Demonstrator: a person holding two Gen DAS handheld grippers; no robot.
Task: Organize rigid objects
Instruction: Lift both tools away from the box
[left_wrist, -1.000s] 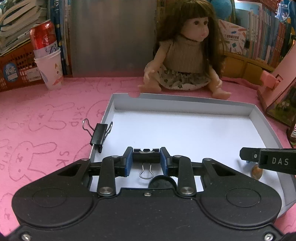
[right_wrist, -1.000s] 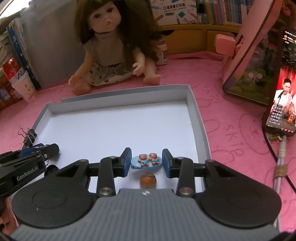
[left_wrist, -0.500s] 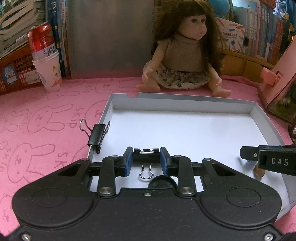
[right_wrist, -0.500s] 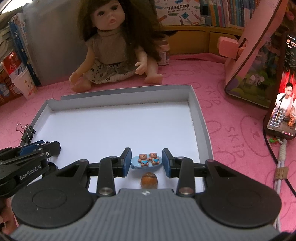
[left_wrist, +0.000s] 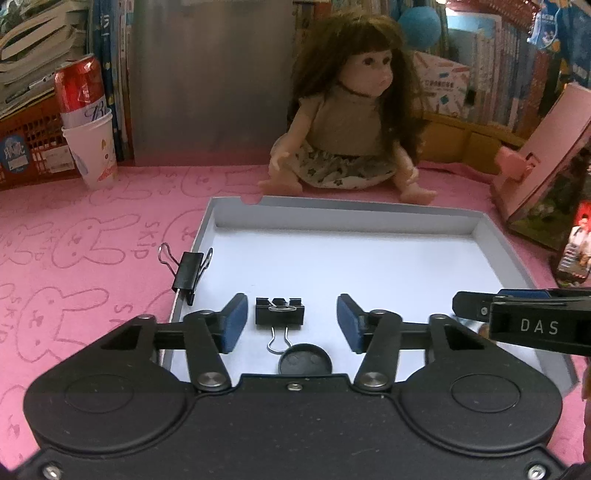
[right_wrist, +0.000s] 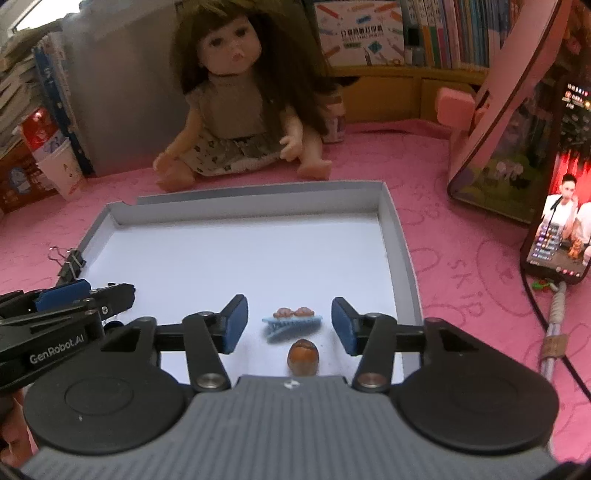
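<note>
A shallow grey tray with a white floor lies on the pink mat; it also shows in the right wrist view. My left gripper is open, with a black binder clip lying free on the tray floor between its fingers. A black round lid lies just behind it. My right gripper is open, with a blue hair clip with two bears lying free between its fingers. A brown nut-like piece lies close to the gripper body.
A second black binder clip is clamped on the tray's left wall. A doll sits behind the tray. A can in a paper cup stands far left. A pink stand and a phone are at the right.
Both grippers have opened. The left let go of the black binder clip and the right let go of the blue hair clip; both now rest on the tray floor.
</note>
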